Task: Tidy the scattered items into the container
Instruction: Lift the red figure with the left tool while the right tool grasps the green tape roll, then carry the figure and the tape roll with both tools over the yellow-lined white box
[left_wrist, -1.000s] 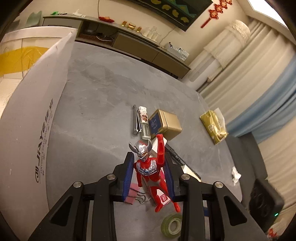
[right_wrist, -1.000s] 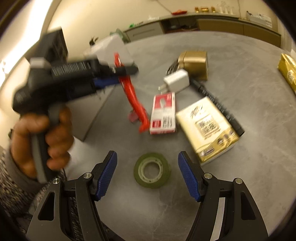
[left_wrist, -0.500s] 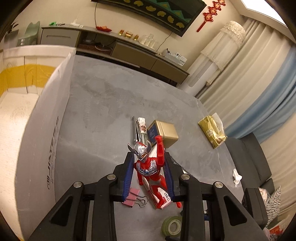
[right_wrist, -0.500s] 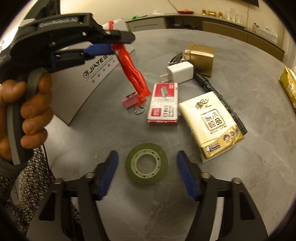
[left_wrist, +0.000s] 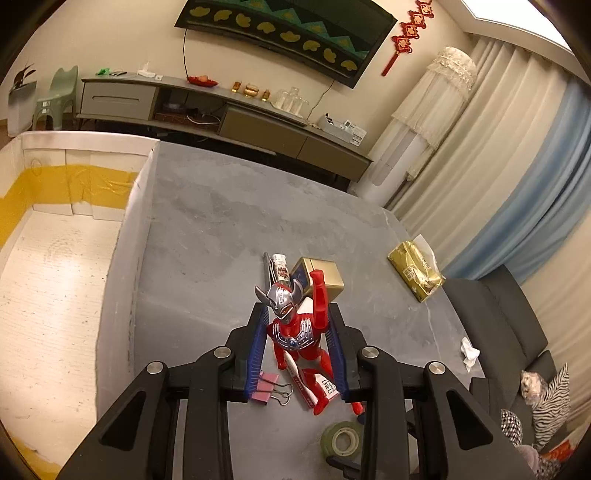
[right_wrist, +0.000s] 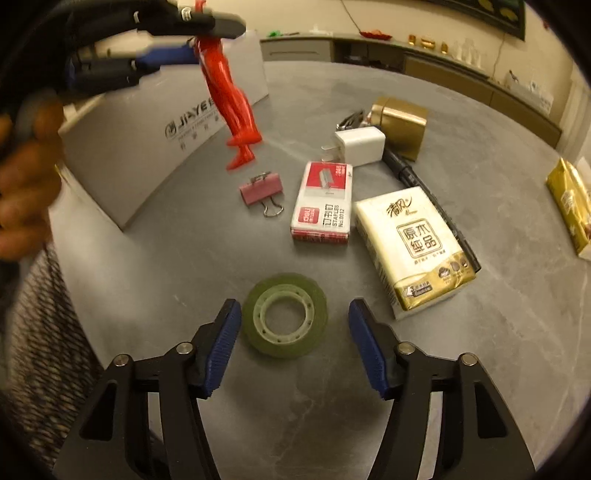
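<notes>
Glossy red-and-silver plastic hero figure (left_wrist: 298, 334) pinched in the left tool (left_wrist: 298, 345), lifted clear of the matte grey stone-look desk (left_wrist: 207, 236)

Right tool (right_wrist: 293, 334) spread wide, ribbed blue pads either side of a translucent green tape roll (right_wrist: 284, 315) lying flat on the desk, not touching it. Beyond the roll: pink metal binder clip (right_wrist: 263, 192), red-and-white cardboard staple box (right_wrist: 322, 203), soft cream-and-gold tissue pack (right_wrist: 413, 247), white plug cube (right_wrist: 360, 144), black marker pen (right_wrist: 428, 201), shiny gold tin (right_wrist: 400, 123). Left wrist view alone showing the white corrugated cardboard box (left_wrist: 122, 258) open at left, yellow tape across its inner wall, plus the figure's horned silver head and raised arm; right wrist view alone showing the figure's legs dangling beside the box's printed outer side, and a hand (right_wrist: 26, 184) gripping the left tool's handle
</notes>
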